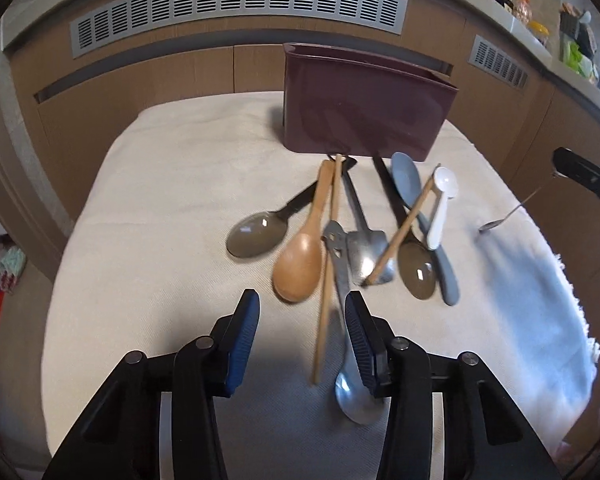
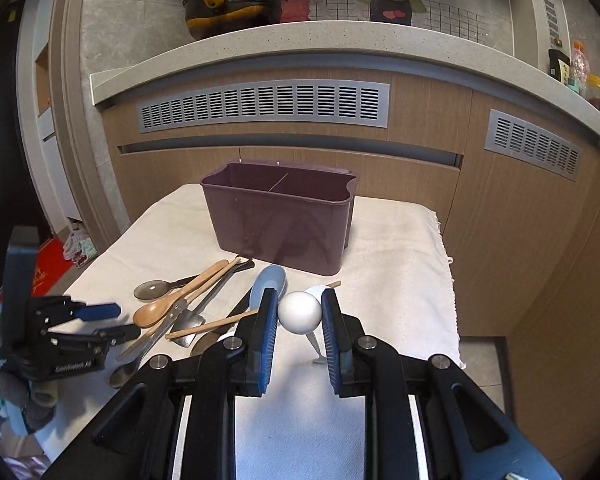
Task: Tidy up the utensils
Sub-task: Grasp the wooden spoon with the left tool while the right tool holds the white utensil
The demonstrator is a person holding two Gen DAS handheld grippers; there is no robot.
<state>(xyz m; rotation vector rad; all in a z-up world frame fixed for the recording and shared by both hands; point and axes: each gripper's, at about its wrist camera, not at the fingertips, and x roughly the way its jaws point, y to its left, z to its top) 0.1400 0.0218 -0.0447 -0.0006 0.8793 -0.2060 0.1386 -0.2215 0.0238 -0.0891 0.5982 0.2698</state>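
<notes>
The right gripper [image 2: 298, 308] clamps the round bowl of a pale spoon [image 2: 300, 312], whose handle hangs down below the pads. The left gripper [image 1: 303, 300] hovers low with its jaws half apart, gripping nothing; a chopstick [image 1: 325, 320] lies in the gap and the handle of a metal spoon [image 1: 354, 400] runs under the right-hand pad.

The held spoon probably goes into the maroon caddy [image 2: 280, 232], which stands upright at the far side with two compartments and nothing visibly in it. A clean drop likely means bringing the dangling handle over one compartment and letting go only once it is inside the rim. The left jaws would do well to centre on the chopstick alone, since closing here risks catching the metal handle too.

The other utensils, a wooden spoon [image 1: 300, 268] among them, lie crossed in a loose pile just in front of the caddy, so any one lifted may drag its neighbours. All of this rests on a cream cloth [image 1: 160, 208] that could bunch under a scraping pad.

Behind are wood-grain cabinet fronts [image 2: 420, 128] with grey vent grilles [image 2: 264, 106], and a speckled counter [image 2: 300, 36] carrying a black pot [image 2: 232, 4] and bottles [image 2: 578, 64].
</notes>
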